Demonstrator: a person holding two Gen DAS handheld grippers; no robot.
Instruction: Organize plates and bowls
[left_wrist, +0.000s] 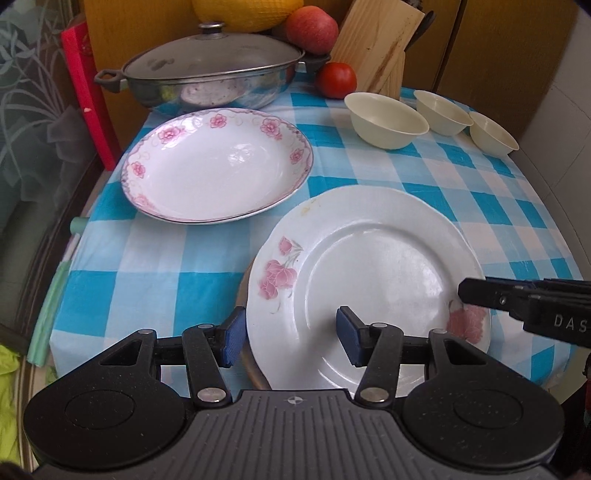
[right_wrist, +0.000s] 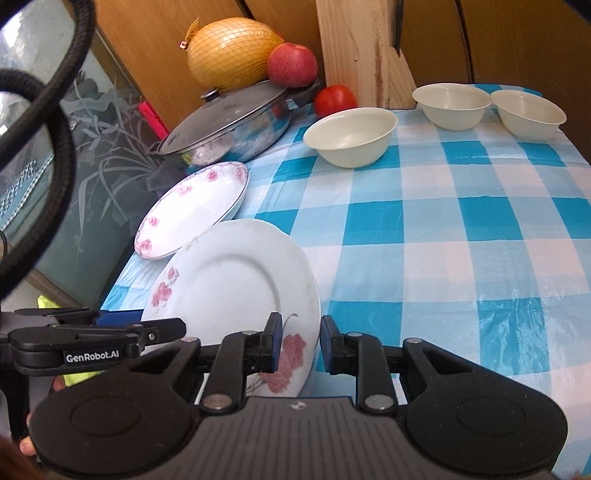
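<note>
Flat plate (left_wrist: 380, 266), near edge of the checked tablecloth (left_wrist: 155, 258), just beside the deep floral plate (left_wrist: 218, 166). We see the right gripper (right_wrist: 301, 341) clenched on its rim, one pad above and one outside, probably to carry it onto the deep plate. The left gripper (left_wrist: 291, 336) straddles the opposite rim, seemingly steadying it; we cannot tell whether its pads press. Three cream bowls (left_wrist: 388, 120) wait behind.

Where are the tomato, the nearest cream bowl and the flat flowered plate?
tomato (left_wrist: 337, 79), left wrist view, middle of its red skin.
nearest cream bowl (right_wrist: 351, 138), right wrist view, inner wall.
flat flowered plate (left_wrist: 380, 273), left wrist view, bare centre.
</note>
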